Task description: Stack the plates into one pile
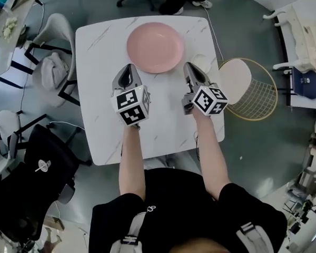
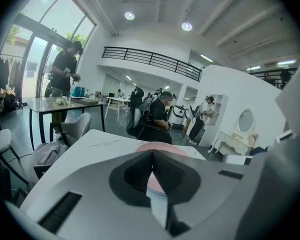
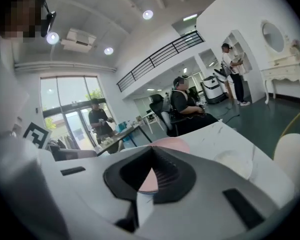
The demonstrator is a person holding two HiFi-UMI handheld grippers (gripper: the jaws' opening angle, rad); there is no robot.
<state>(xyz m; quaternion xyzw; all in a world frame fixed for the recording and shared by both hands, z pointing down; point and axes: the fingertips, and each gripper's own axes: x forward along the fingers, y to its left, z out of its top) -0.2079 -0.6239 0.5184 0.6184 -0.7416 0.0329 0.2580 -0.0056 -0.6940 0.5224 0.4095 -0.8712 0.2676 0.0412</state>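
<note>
A pink plate (image 1: 155, 47) lies at the far middle of the white marble table (image 1: 100, 125); whether more plates lie under it I cannot tell. My left gripper (image 1: 127, 66) hovers just short of the plate's near left rim, jaws shut, nothing in them. My right gripper (image 1: 190, 65) hovers beside the plate's near right rim, also shut and empty. Through each gripper's closed jaws a strip of the pink plate (image 2: 157, 184) (image 3: 150, 179) shows ahead. A faint pale round shape (image 3: 232, 163) sits on the table right of the plate.
A round wire chair with a white seat (image 1: 248, 88) stands at the table's right. A grey chair (image 1: 53, 67) and a black chair (image 1: 42, 167) stand at its left. A seated person (image 2: 157, 116) is beyond the far edge.
</note>
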